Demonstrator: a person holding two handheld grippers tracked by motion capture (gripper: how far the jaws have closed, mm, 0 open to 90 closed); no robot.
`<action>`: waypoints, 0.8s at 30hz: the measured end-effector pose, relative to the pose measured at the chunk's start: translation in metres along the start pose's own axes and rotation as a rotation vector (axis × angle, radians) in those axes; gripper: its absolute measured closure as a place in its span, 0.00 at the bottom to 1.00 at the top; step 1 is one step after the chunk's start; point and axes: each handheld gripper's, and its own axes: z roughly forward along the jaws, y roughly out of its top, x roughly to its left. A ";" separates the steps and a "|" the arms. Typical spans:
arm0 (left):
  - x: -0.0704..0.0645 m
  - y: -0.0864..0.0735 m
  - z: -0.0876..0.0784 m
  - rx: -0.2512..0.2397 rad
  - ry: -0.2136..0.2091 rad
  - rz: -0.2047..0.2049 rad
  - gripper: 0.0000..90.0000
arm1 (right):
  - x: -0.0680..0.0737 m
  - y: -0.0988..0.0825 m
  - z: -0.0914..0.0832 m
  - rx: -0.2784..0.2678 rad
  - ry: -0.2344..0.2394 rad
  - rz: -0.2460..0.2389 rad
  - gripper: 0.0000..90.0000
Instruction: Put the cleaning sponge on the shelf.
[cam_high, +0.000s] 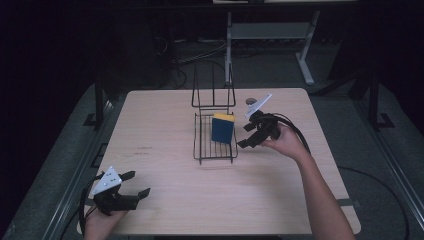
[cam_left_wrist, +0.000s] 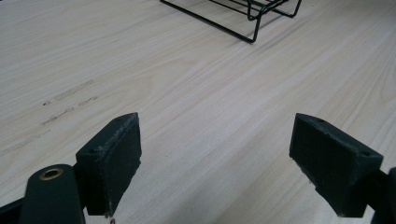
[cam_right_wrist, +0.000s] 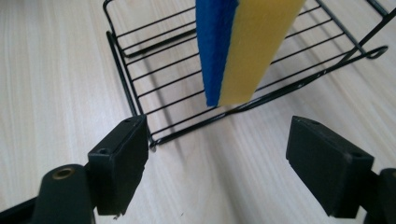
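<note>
A black wire rack (cam_high: 214, 159) with an upright back stands at the table's middle. A sponge (cam_high: 222, 129), blue on one face and yellow on the other, stands on edge inside it. My right gripper (cam_high: 245, 136) hovers just right of the rack with its jaws wide apart and nothing between them. In the right gripper view the sponge (cam_right_wrist: 243, 46) rises beyond the open right gripper (cam_right_wrist: 215, 163), over the rack's wires (cam_right_wrist: 126, 79). My left gripper (cam_high: 139, 183) rests near the front left corner, open and empty. In the left gripper view, bare wood lies between the left gripper's (cam_left_wrist: 215, 158) jaws, with the rack's corner (cam_left_wrist: 254, 32) far ahead.
The light wooden table (cam_high: 165, 125) has bare wood left of the rack and along the front. A small dark round object (cam_high: 250, 101) lies near the back edge behind my right gripper. A white metal frame (cam_high: 305, 60) stands on the dark floor beyond the table.
</note>
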 end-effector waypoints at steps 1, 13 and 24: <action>0.000 0.000 0.000 0.000 0.000 0.000 0.18 | 0.000 0.000 0.000 0.000 0.000 0.000 0.23; -0.001 0.000 0.001 0.004 -0.002 0.002 0.18 | 0.006 -0.011 -0.012 -0.009 -0.014 0.003 0.23; -0.001 0.000 0.000 0.004 0.000 0.006 0.18 | 0.009 -0.020 -0.017 0.023 -0.013 0.015 0.22</action>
